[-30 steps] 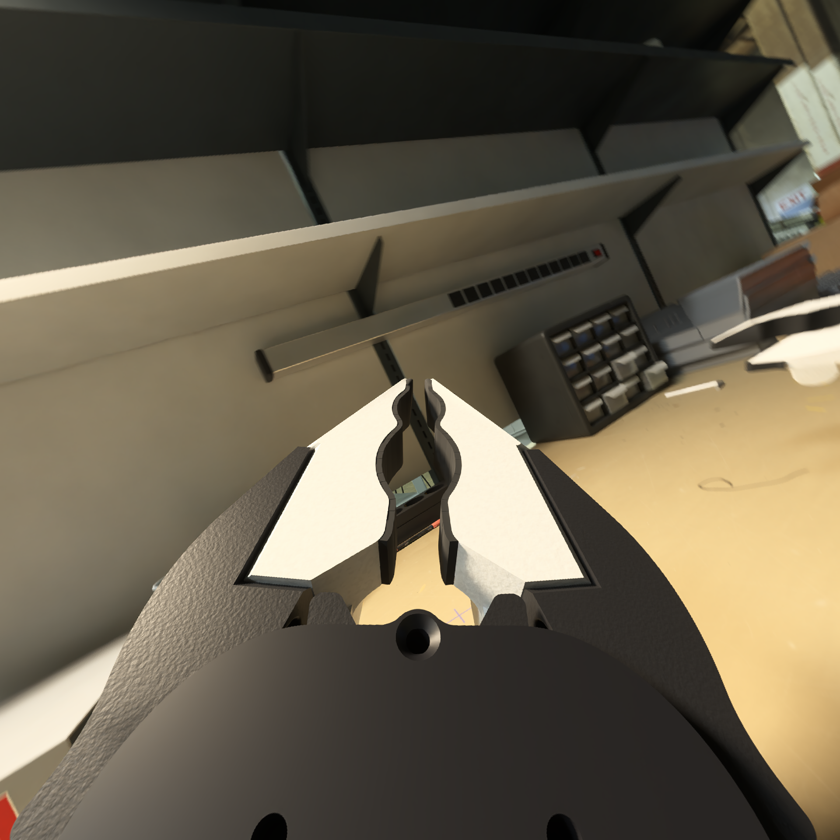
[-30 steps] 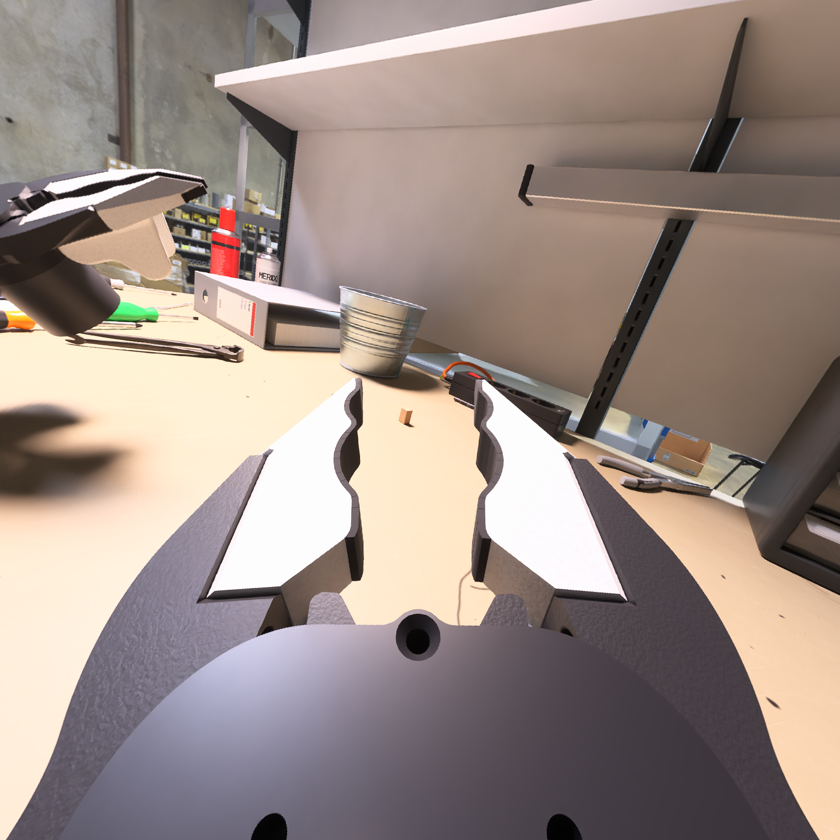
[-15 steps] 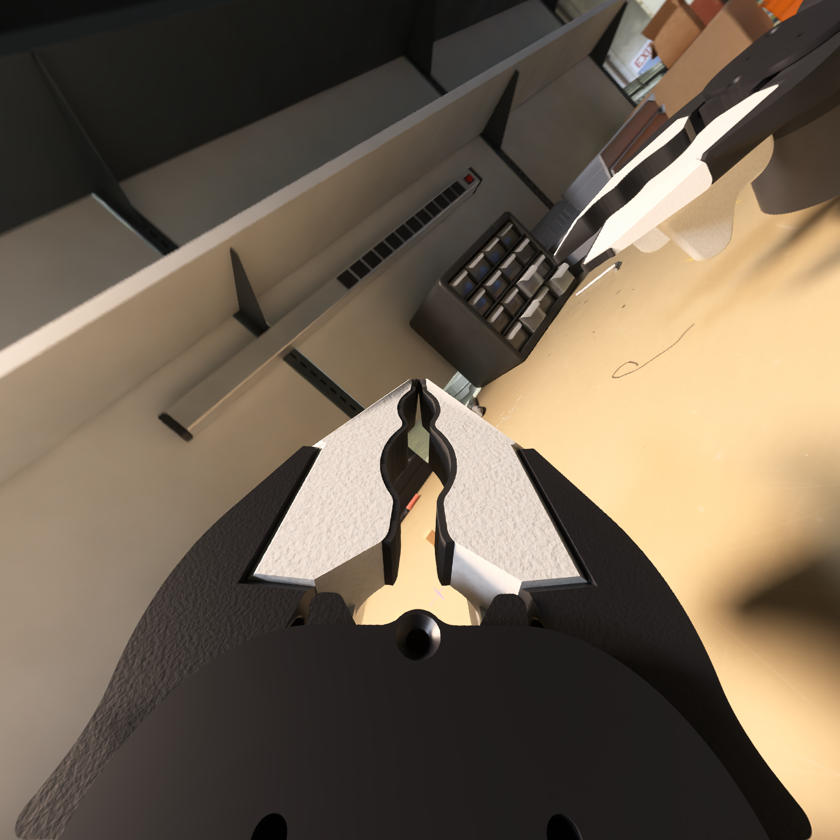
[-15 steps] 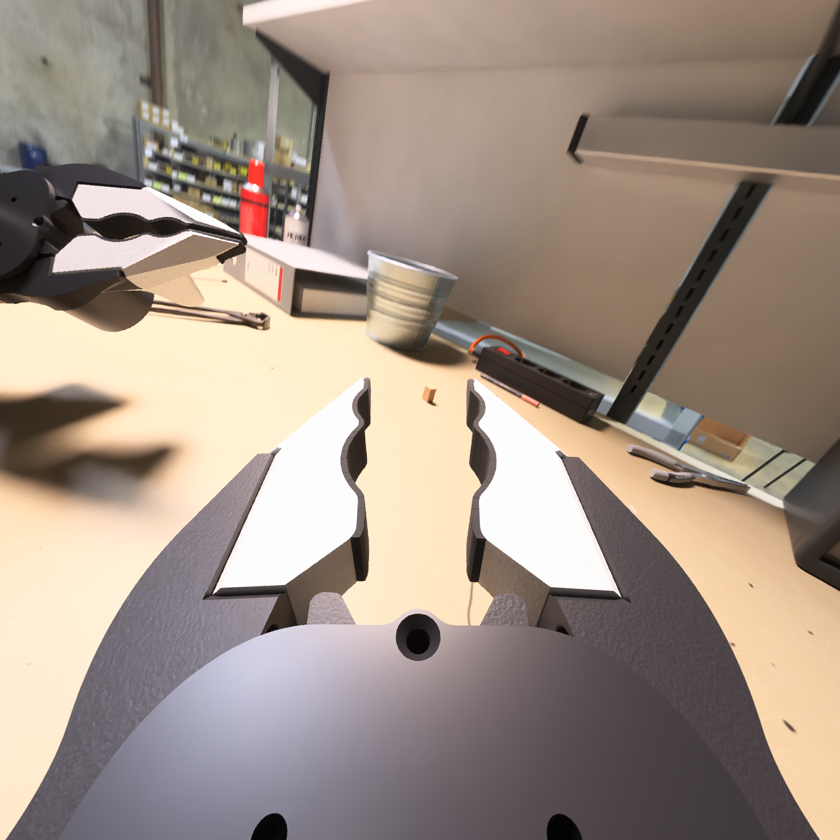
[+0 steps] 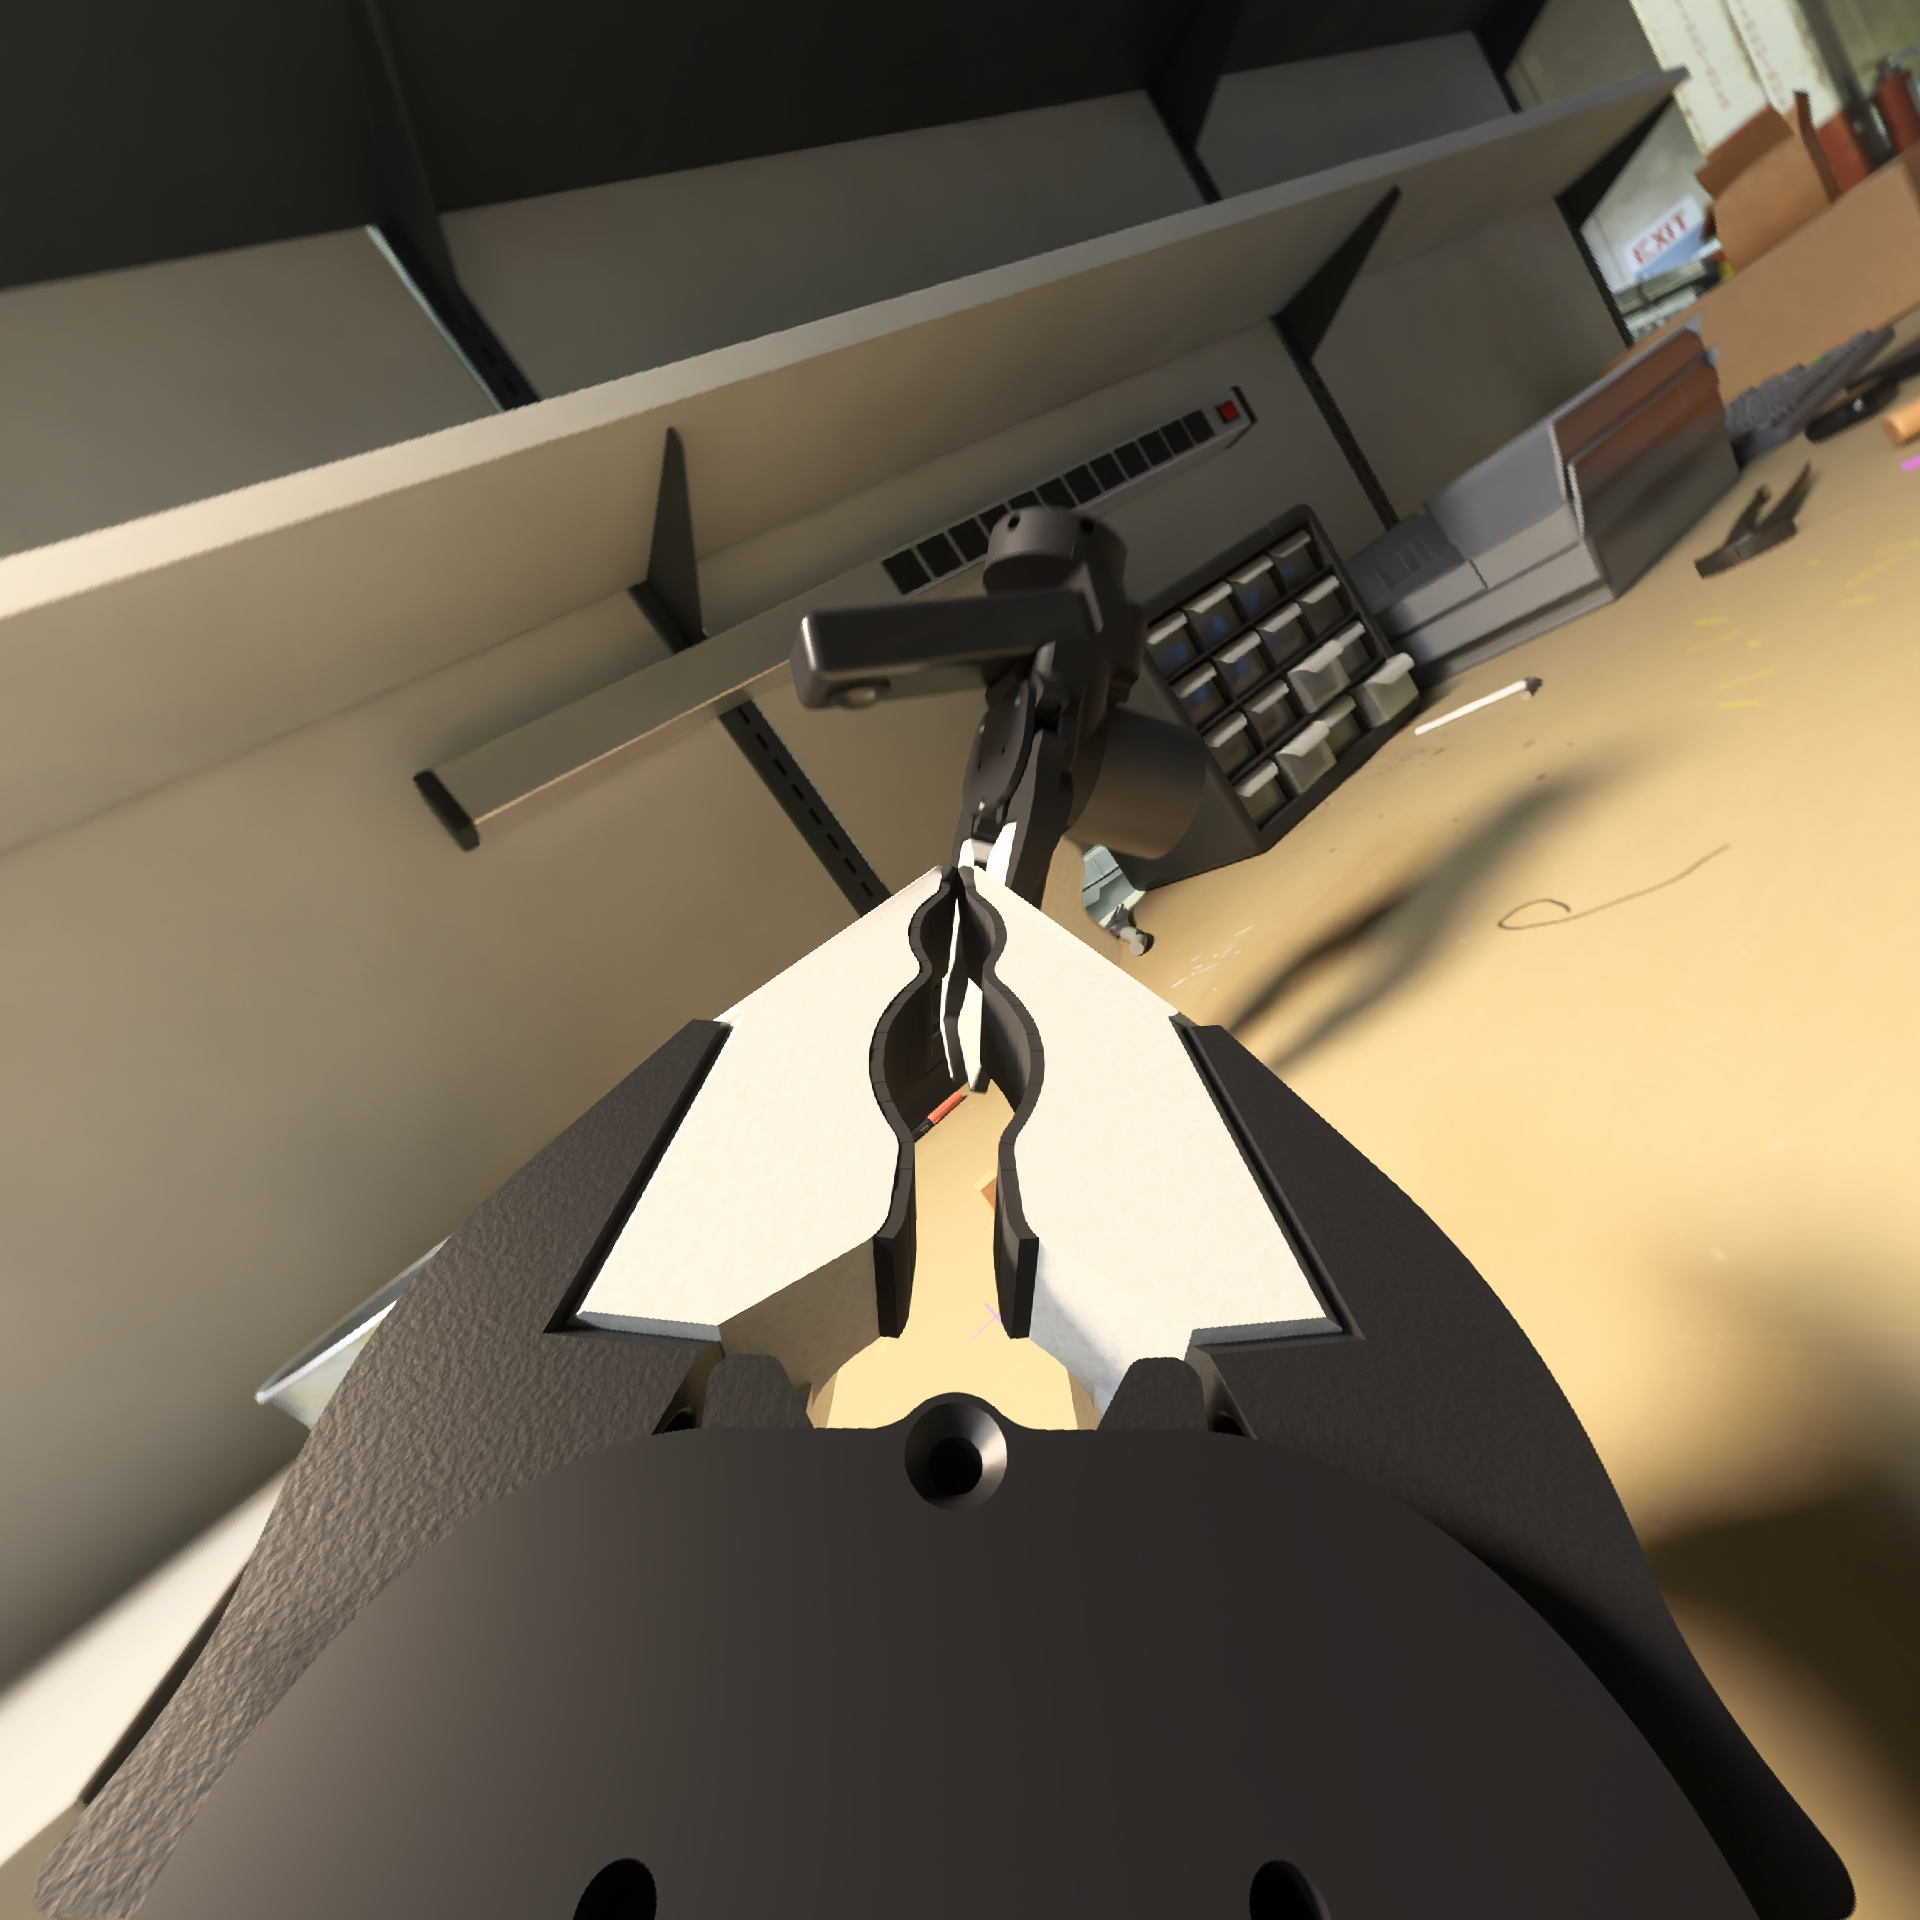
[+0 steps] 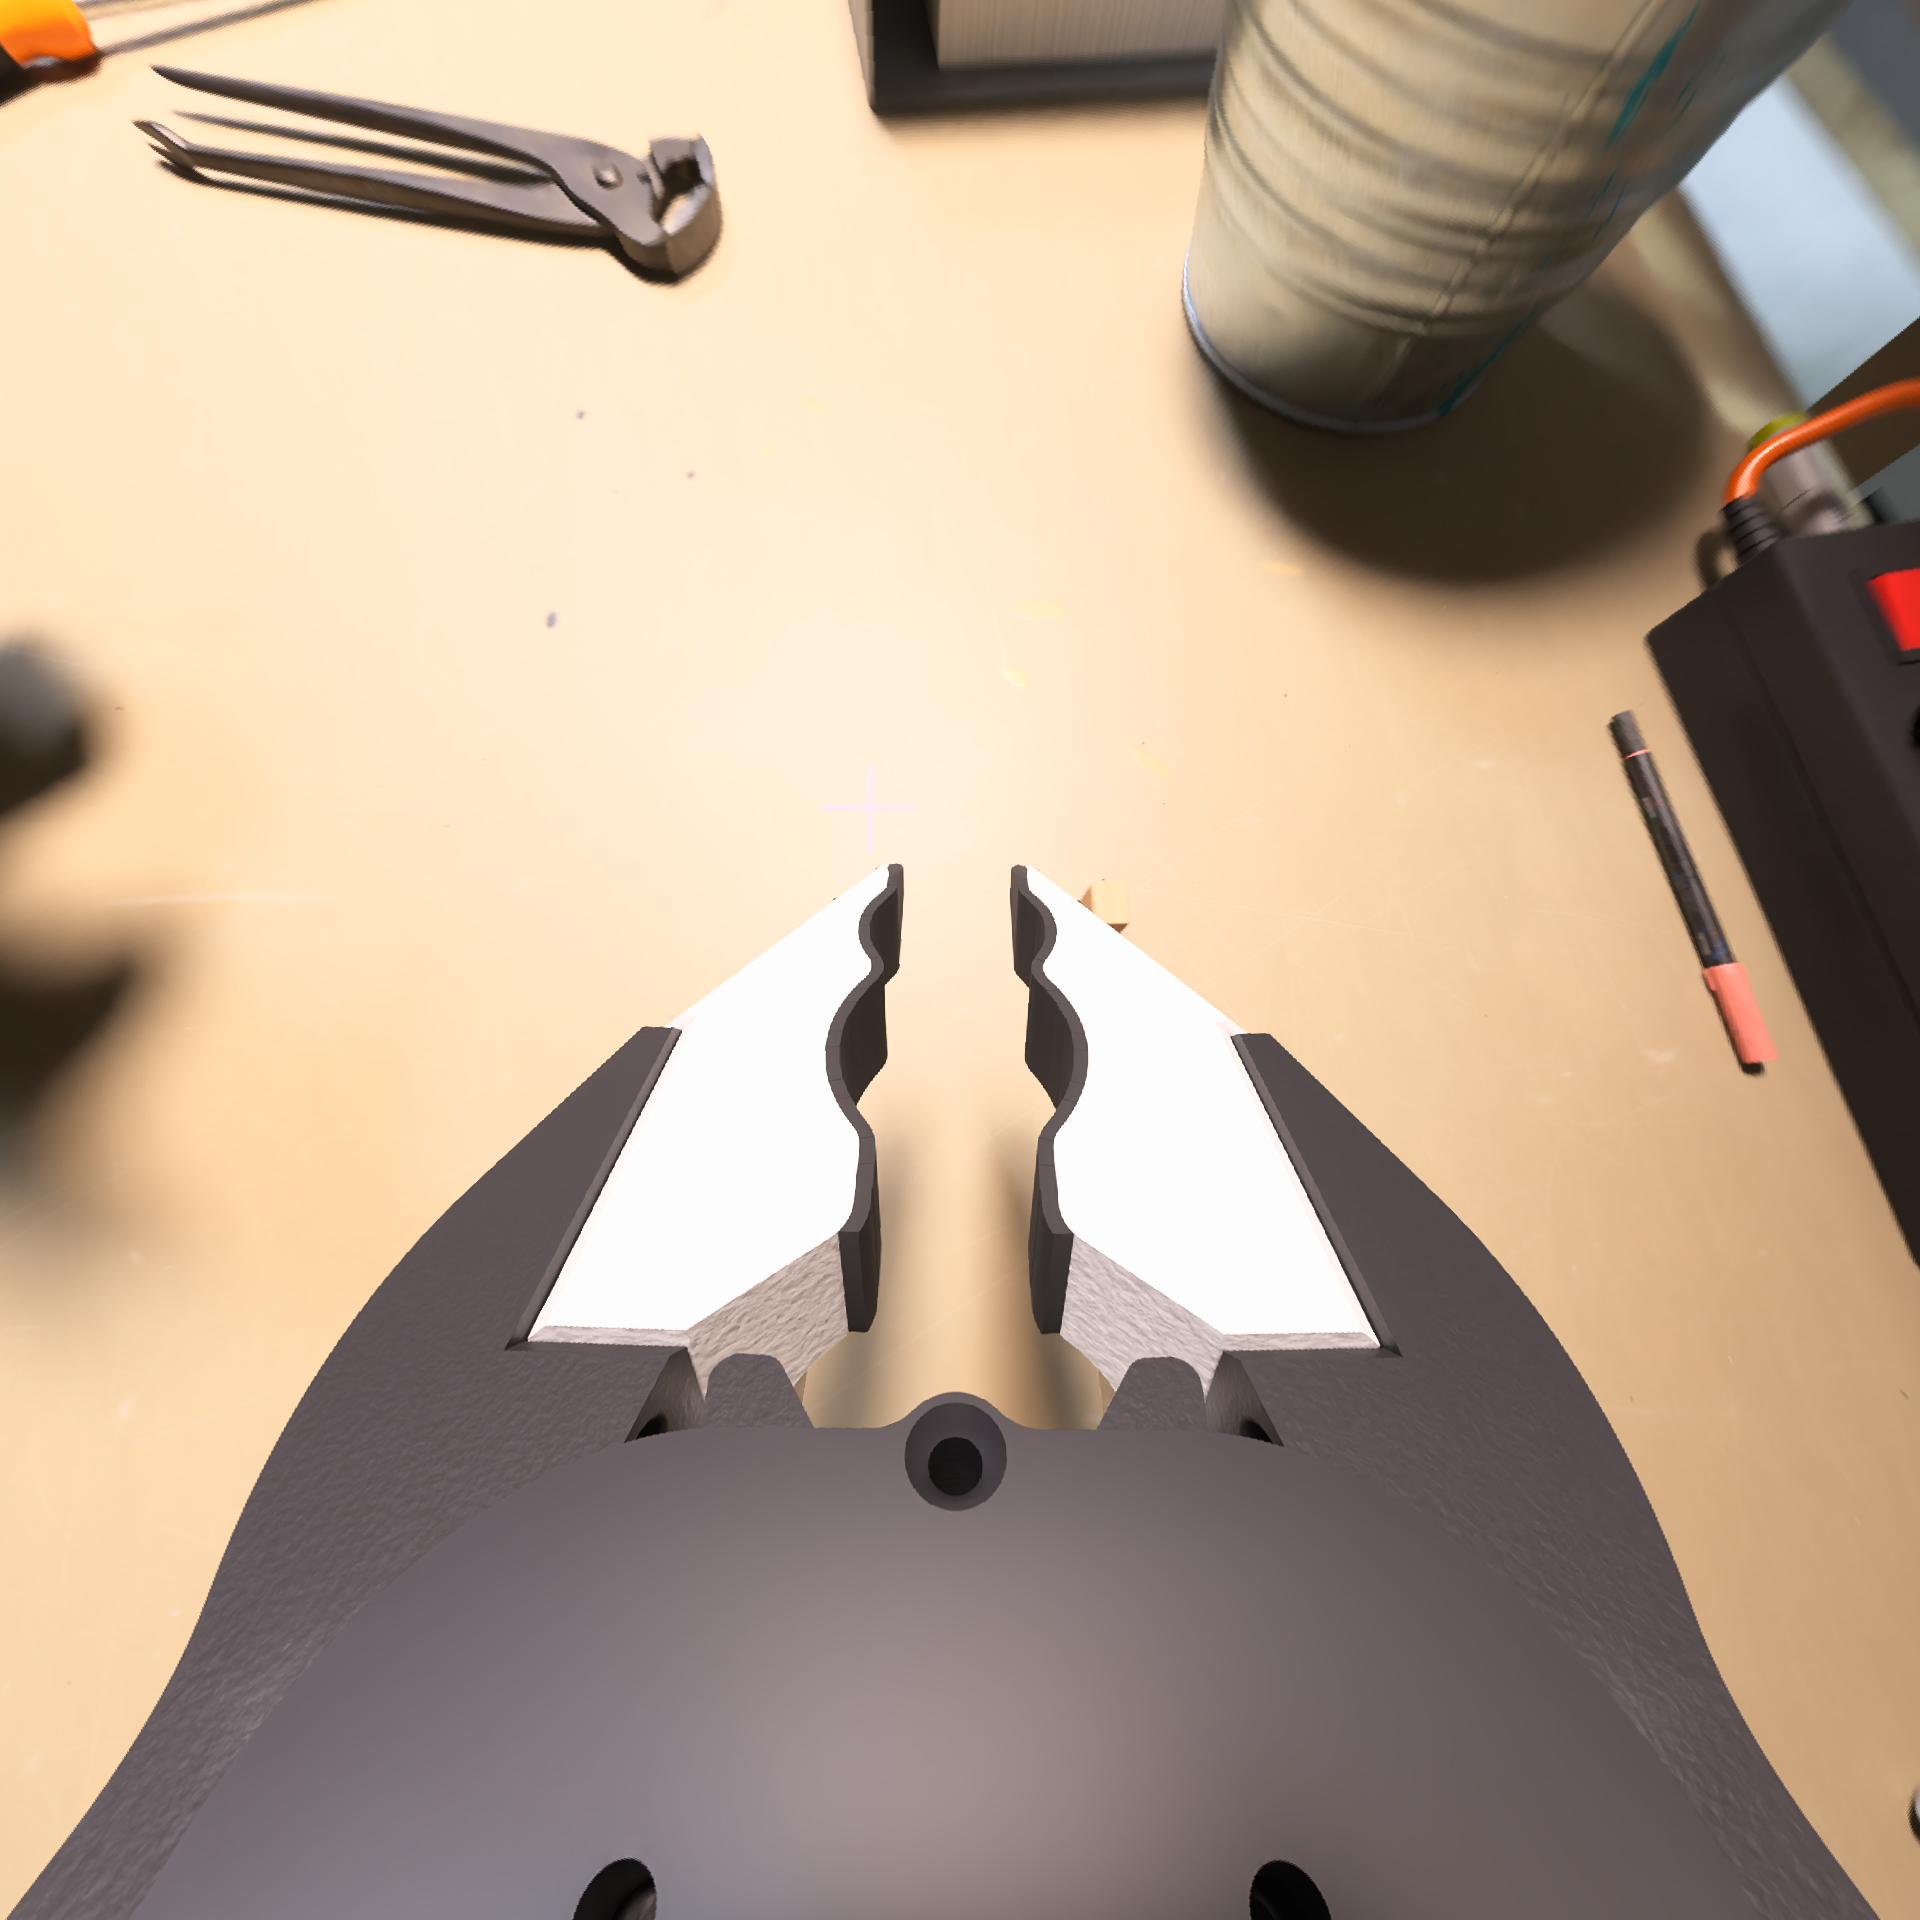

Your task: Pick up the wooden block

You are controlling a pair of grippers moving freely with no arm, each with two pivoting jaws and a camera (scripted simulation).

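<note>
The wooden block is a tiny tan cube on the tan workbench. In the right wrist view it lies just outside my right gripper's right fingertip, partly hidden by it. My right gripper is open with a narrow gap, points down at the bench, and holds nothing. My left gripper is shut and empty, raised above the bench. Through the slot between its fingers a sliver of the block shows. The right gripper's body hangs ahead of it, fingers down.
A metal bucket stands just beyond the block. A black power strip and a pen lie to the right, black pincers at the far left. A drawer cabinet stands against the back wall under the shelves.
My right gripper has moved forward, tipped down over the bench beside the block, and its jaws have narrowed. My left gripper has turned, so the right gripper now hangs straight ahead of it.
</note>
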